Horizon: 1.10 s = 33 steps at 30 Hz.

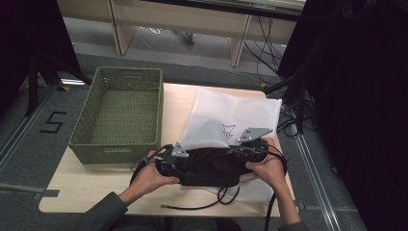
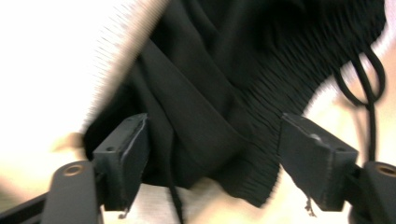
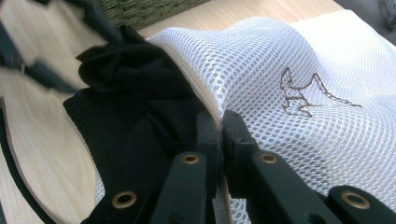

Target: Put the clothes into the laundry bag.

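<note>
A black garment (image 1: 211,166) lies bunched at the near mouth of a white mesh bag (image 1: 231,115) on the wooden table (image 1: 91,187). My left gripper (image 1: 185,161) is at the garment's left end. In the left gripper view it (image 2: 212,126) stands open, the ribbed black cloth (image 2: 224,93) lying between the pads without being pressed. At the garment's right end, my right gripper (image 1: 248,144) holds the bag. In the right gripper view it (image 3: 218,119) is shut on the bag's (image 3: 299,60) open edge, with the garment (image 3: 135,102) just left of the jaws.
A green woven basket (image 1: 115,151) stands at the table's left, its inside bare. A black drawstring (image 2: 369,84) loops off the garment, and a thin black cord (image 1: 192,208) lies along the front edge. Dark curtains and cables flank the table.
</note>
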Tool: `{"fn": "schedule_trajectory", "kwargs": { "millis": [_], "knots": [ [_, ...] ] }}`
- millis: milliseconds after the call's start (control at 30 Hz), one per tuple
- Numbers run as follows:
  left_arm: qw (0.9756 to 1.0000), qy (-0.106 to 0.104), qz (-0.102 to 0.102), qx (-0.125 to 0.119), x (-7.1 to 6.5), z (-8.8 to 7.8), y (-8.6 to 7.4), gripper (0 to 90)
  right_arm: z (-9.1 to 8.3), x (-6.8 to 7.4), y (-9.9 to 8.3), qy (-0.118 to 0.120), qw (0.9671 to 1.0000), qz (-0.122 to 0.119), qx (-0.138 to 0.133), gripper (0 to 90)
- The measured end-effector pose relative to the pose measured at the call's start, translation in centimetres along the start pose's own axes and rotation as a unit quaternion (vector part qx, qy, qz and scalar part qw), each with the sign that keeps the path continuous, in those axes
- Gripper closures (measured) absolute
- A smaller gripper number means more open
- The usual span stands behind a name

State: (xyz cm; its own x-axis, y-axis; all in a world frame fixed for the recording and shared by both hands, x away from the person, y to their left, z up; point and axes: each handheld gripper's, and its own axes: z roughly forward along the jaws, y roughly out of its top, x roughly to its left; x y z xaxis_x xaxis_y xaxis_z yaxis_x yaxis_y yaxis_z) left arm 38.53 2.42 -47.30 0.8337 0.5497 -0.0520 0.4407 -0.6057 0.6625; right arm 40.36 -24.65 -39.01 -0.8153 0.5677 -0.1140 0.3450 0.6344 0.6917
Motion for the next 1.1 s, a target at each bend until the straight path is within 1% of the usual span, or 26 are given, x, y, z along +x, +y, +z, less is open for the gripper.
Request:
{"fn": "schedule_trajectory", "kwargs": {
  "millis": [33, 100, 133, 167, 200, 233, 267, 300, 333, 400, 433, 467, 567, 600, 667, 700, 733, 767, 800, 833, 867, 900, 933, 967, 1033, 1100],
  "knots": [
    [1.0000, 0.004, 0.005, 0.004, -0.2, 0.6, -0.1, 24.5, 0.0, 0.0, 0.0, 0.001, 1.0000, 0.000, 0.001, 87.4],
    [0.9999, 0.003, 0.010, 0.012, -0.5, 1.5, -0.1, 24.2, 0.0, 0.0, 0.0, 0.002, 1.0000, -0.006, 0.000, 87.4],
    [0.9996, 0.005, 0.019, 0.020, -0.8, 2.0, 0.1, 26.1, 0.0, 0.0, 0.0, 0.002, 1.0000, -0.006, 0.000, 87.4],
    [0.9993, 0.011, 0.027, 0.023, -0.9, 2.2, 0.3, 31.3, 0.0, 0.1, 0.1, 0.002, 1.0000, -0.005, 0.000, 87.4],
    [0.9991, 0.015, 0.031, 0.024, -0.9, 2.4, 0.6, 39.0, 0.0, 0.1, 0.1, 0.002, 1.0000, 0.001, 0.002, 87.4],
    [0.9993, 0.016, 0.026, 0.024, -0.9, 2.6, 0.8, 45.3, 0.1, 0.1, 0.1, 0.003, 1.0000, -0.005, 0.001, 87.4],
    [0.9993, 0.026, 0.022, 0.012, -0.9, 2.6, 1.0, 51.1, 0.1, 0.2, 0.1, 0.004, 1.0000, -0.006, 0.002, 87.4],
    [0.9986, 0.042, 0.032, -0.007, -0.8, 2.5, 1.5, 74.0, 0.1, 0.2, 0.1, 0.003, 0.9999, -0.010, 0.002, 87.4],
    [0.9987, 0.042, 0.029, -0.009, -0.6, 2.5, 1.9, 79.0, 0.1, 0.3, 0.2, 0.005, 0.9999, -0.009, 0.002, 87.5],
    [0.9983, 0.048, 0.031, -0.009, -0.4, 2.6, 2.8, 81.5, 0.0, 0.4, 0.4, 0.006, 0.9999, -0.009, 0.000, 87.4],
    [0.9983, 0.048, 0.030, -0.008, -0.2, 2.7, 3.1, 81.8, 0.0, 0.4, 0.4, 0.007, 0.9999, -0.013, -0.001, 87.5],
    [0.9986, 0.047, 0.015, -0.016, 0.1, 2.8, 3.6, 81.9, 0.0, 0.5, 0.4, 0.007, 0.9999, -0.013, -0.001, 87.5],
    [0.9983, 0.051, 0.003, -0.026, 0.7, 3.7, 4.5, 82.1, -0.1, 0.3, 0.4, 0.006, 0.9999, -0.010, -0.002, 87.5],
    [0.9984, 0.050, 0.001, -0.026, 0.9, 4.1, 4.6, 82.1, -0.1, 0.2, 0.4, 0.005, 0.9999, -0.011, -0.001, 87.5],
    [0.9994, 0.030, -0.003, -0.016, 1.0, 4.5, 4.6, 80.8, -0.1, 0.2, 0.2, 0.005, 1.0000, -0.003, 0.001, 87.4],
    [0.9996, 0.026, -0.002, -0.015, 0.8, 4.4, 4.5, 78.1, 0.0, 0.2, 0.2, 0.004, 1.0000, -0.005, 0.001, 87.5],
    [0.9996, 0.026, -0.002, -0.015, 0.8, 4.4, 4.5, 73.6, -0.1, 0.2, 0.1, 0.004, 1.0000, -0.003, 0.001, 87.4],
    [0.9995, 0.023, 0.003, -0.022, 0.3, 3.5, 4.1, 65.8, -0.1, 0.1, 0.0, 0.005, 1.0000, -0.007, 0.000, 87.5],
    [0.9996, 0.016, 0.001, -0.023, 0.2, 3.2, 3.9, 58.9, -0.1, 0.0, 0.0, 0.005, 1.0000, -0.005, 0.000, 87.5],
    [0.9998, 0.004, 0.007, -0.021, -0.1, 2.6, 3.5, 51.8, -0.1, 0.0, -0.1, 0.004, 1.0000, -0.006, -0.002, 87.4],
    [0.9998, 0.004, 0.007, -0.021, -0.1, 2.6, 3.5, 45.0, -0.1, 0.0, -0.1, 0.004, 1.0000, -0.006, -0.002, 87.4],
    [0.9998, -0.005, 0.016, -0.011, -0.4, 2.0, 2.9, 40.2, -0.2, -0.1, 0.0, 0.003, 1.0000, -0.005, -0.002, 87.5],
    [0.9998, -0.005, 0.016, -0.011, -0.4, 2.0, 2.9, 36.9, -0.2, -0.1, 0.0, 0.003, 1.0000, -0.005, -0.002, 87.5],
    [0.9996, -0.003, 0.025, -0.009, -0.8, 1.5, 1.8, 31.0, -0.2, 0.0, 0.0, 0.003, 1.0000, -0.002, 0.000, 87.4],
    [0.9994, -0.007, 0.033, 0.000, -1.3, 1.4, 0.8, 27.1, -0.1, 0.1, 0.0, 0.003, 1.0000, -0.007, 0.001, 87.4],
    [0.9987, -0.004, 0.050, 0.011, -1.8, 2.0, -0.1, 23.7, -0.1, 0.1, 0.1, 0.004, 1.0000, -0.003, 0.002, 87.4]
  ]
}}
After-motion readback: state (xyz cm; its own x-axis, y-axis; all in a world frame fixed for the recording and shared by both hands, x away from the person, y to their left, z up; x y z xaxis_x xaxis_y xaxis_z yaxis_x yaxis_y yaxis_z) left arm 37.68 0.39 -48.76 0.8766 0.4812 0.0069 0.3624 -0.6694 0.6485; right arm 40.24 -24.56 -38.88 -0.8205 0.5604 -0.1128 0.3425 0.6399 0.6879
